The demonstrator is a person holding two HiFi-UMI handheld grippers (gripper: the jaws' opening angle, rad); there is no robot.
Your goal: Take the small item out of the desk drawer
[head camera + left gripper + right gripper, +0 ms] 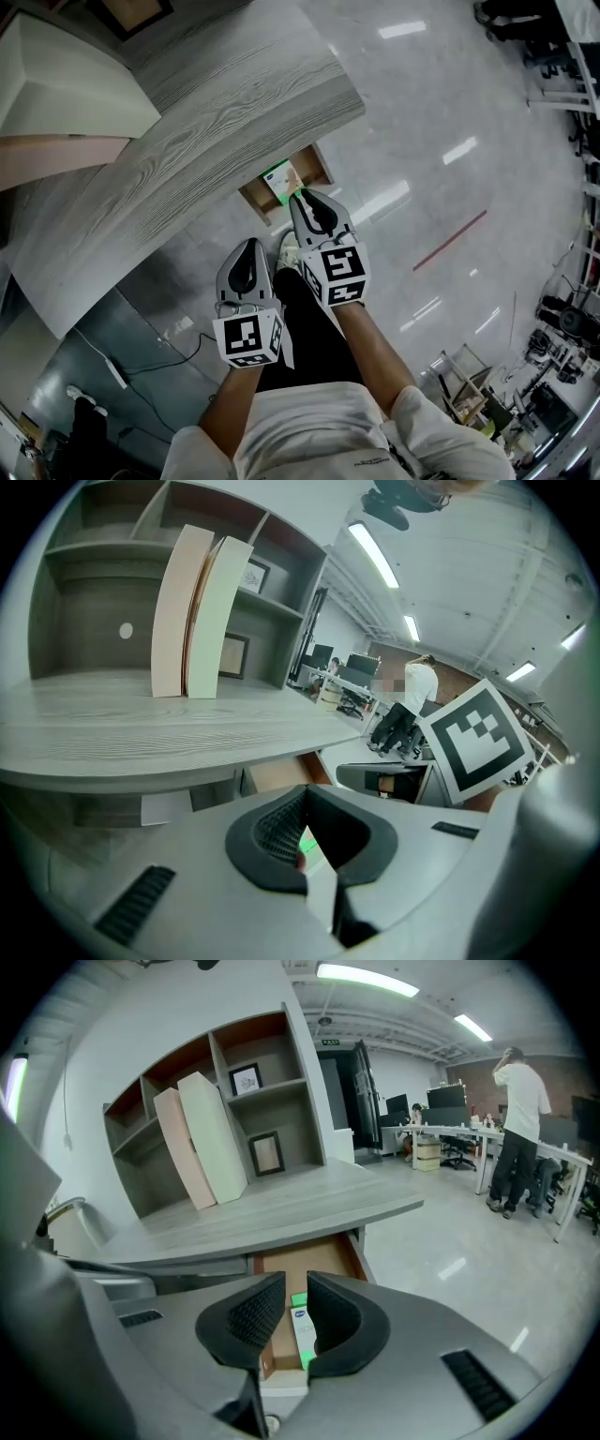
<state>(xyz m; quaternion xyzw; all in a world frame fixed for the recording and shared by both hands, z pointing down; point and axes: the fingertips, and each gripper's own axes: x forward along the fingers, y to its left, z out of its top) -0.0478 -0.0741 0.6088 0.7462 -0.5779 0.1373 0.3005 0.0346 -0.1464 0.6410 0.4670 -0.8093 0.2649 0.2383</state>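
Note:
A small white and green box [278,178] lies in the open brown drawer [254,198] under the grey wood desk [216,122]. My right gripper [300,195] hangs just over the drawer's front. In the right gripper view its jaws [296,1279] stand a narrow gap apart. Nothing is pressed between them, and the box [300,1330] shows through the gap, down in the drawer [353,1252]. My left gripper [253,242] hangs nearer to me, left of the right one and short of the drawer. Its tips [305,791] meet with nothing held.
Two tall boards [202,1143], one beige and one white, lean upright on the desk before a shelf unit with picture frames [246,1080]. A person [520,1129] stands far off on the right by office desks. Cables [159,361] run over the floor at the left.

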